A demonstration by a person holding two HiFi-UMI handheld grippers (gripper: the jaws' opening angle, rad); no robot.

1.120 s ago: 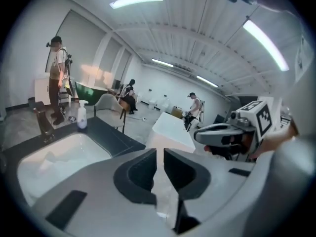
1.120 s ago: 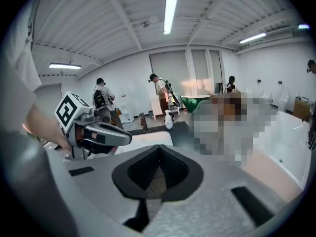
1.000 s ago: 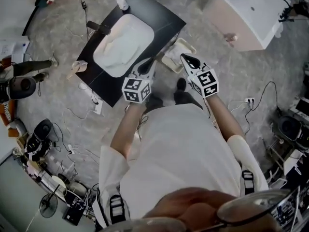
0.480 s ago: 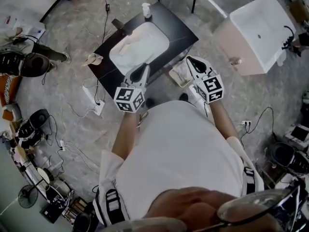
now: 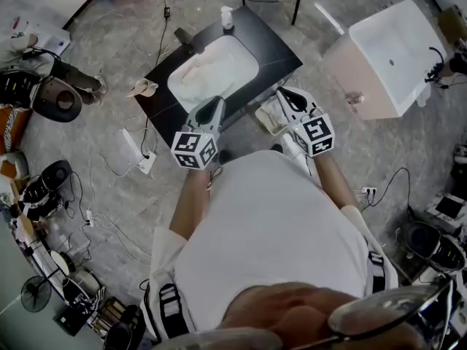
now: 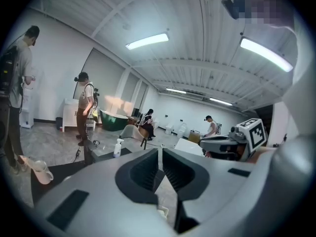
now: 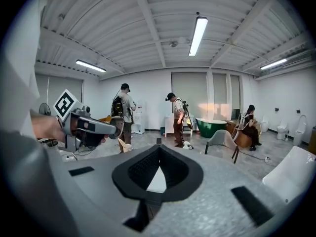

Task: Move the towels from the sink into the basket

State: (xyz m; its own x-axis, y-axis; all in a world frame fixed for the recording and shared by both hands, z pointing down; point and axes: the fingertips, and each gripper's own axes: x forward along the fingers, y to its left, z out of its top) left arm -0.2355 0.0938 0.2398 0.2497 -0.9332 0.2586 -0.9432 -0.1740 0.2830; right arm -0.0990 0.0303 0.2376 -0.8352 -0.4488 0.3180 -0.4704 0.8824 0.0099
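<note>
Grey floor (image 5: 87,122) underlies left gripper (image 5: 218,101) and right gripper (image 5: 282,90), jaws together.

Ceiling strip lights (image 7: 199,33) glare; fisheye edges darken, perhaps blur.

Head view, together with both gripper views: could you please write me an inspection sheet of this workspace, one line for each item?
Surface: black counter with a white sink set in it, standing on a grey floor.
Job's things: pale towels lie in the sink; the basket stands on the floor beside the counter, contents unclear.
Clutter: spray bottle at the counter's far edge.
Grippers: left tongs and right tongs are both shut and empty, held out towards the counter.
Cables: power strip and loose cables on the floor at the left.
Surroundings: second white basin unit at the right; other people farther off in the room.
</note>
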